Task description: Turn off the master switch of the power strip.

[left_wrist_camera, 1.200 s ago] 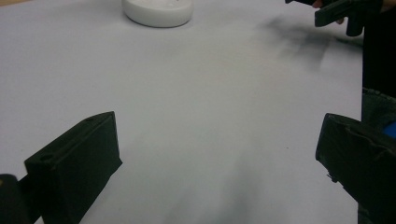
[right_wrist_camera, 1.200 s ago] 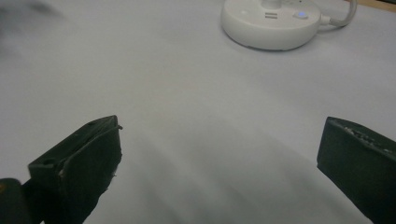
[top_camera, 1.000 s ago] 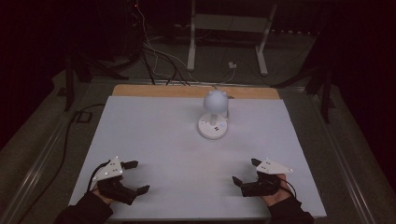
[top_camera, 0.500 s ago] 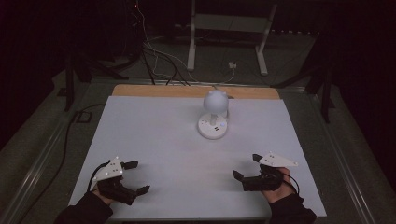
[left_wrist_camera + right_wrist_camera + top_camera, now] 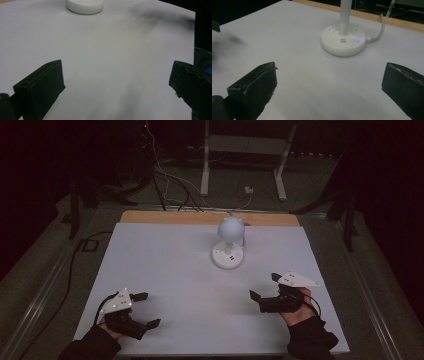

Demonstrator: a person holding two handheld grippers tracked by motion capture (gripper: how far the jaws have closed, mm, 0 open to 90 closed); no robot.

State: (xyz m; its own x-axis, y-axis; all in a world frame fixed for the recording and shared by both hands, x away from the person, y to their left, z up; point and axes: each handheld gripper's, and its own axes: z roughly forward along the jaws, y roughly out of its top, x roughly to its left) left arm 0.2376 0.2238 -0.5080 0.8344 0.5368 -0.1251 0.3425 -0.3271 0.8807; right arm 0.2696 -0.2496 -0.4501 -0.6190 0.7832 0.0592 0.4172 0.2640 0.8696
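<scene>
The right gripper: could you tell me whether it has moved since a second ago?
Yes. The right gripper has lifted slightly and shifted toward the lamp base, jaws wide open.

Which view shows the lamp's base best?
The right gripper view: the base is near and whole, with a lit blue button, its pole and its cable. The high view shows it small and far. The left gripper view cuts it off at the top edge.
</scene>
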